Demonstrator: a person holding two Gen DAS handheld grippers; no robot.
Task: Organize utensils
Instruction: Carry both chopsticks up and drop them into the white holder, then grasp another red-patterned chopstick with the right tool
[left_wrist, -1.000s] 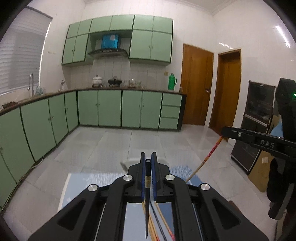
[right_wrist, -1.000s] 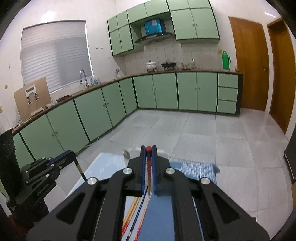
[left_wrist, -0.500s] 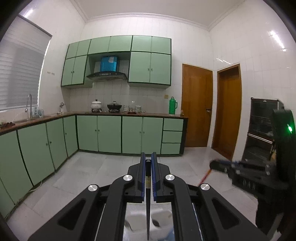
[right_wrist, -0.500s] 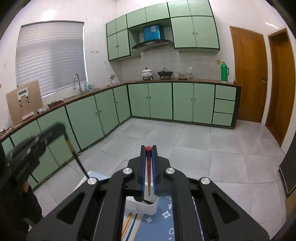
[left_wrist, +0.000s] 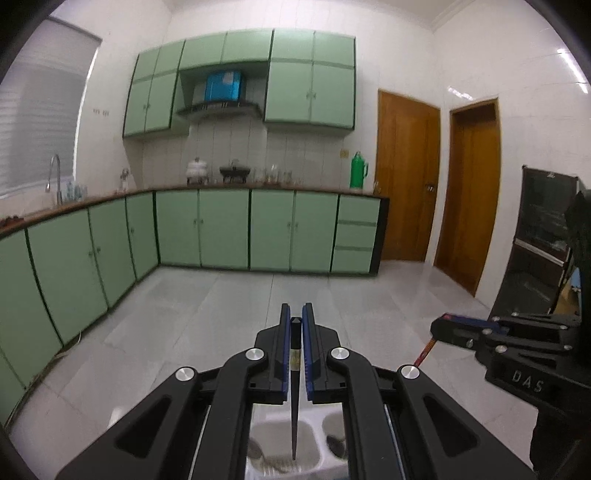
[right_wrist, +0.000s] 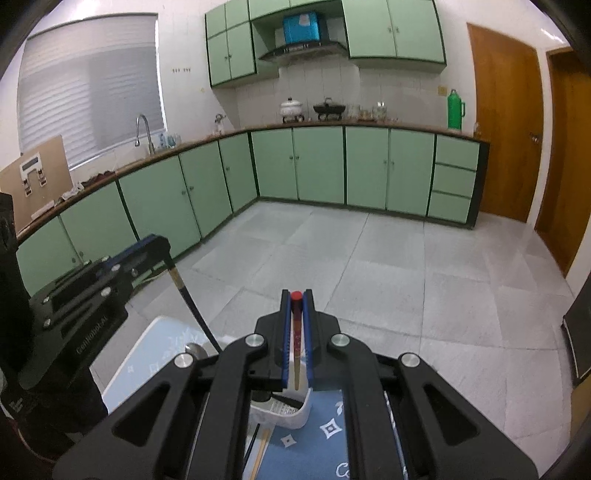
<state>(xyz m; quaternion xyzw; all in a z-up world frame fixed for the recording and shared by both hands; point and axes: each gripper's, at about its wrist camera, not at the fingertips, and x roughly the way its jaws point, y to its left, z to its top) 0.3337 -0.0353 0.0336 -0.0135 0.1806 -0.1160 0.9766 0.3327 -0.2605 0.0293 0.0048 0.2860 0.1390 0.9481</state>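
"DAS" reads on the right gripper (left_wrist: 437, 330) body.

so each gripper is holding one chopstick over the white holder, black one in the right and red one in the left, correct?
Colours are swapped. The left gripper clamps the black chopstick, shown in the left wrist view; the right gripper clamps the red chopstick, shown in the right wrist view. Both hang over the white holder.

Two fisheye cameras ride just behind their claws, side by side, each looking forward and slightly downward along the fingers toward the green cabinets (left_wrist: 225, 229) across the tiled floor. Each catches the other: right gripper (left_wrist: 439, 328) at the left view's right edge, left gripper (right_wrist: 159, 245) at the right view's left. Both share the white holder (right_wrist: 299, 413) directly below the fingertips.
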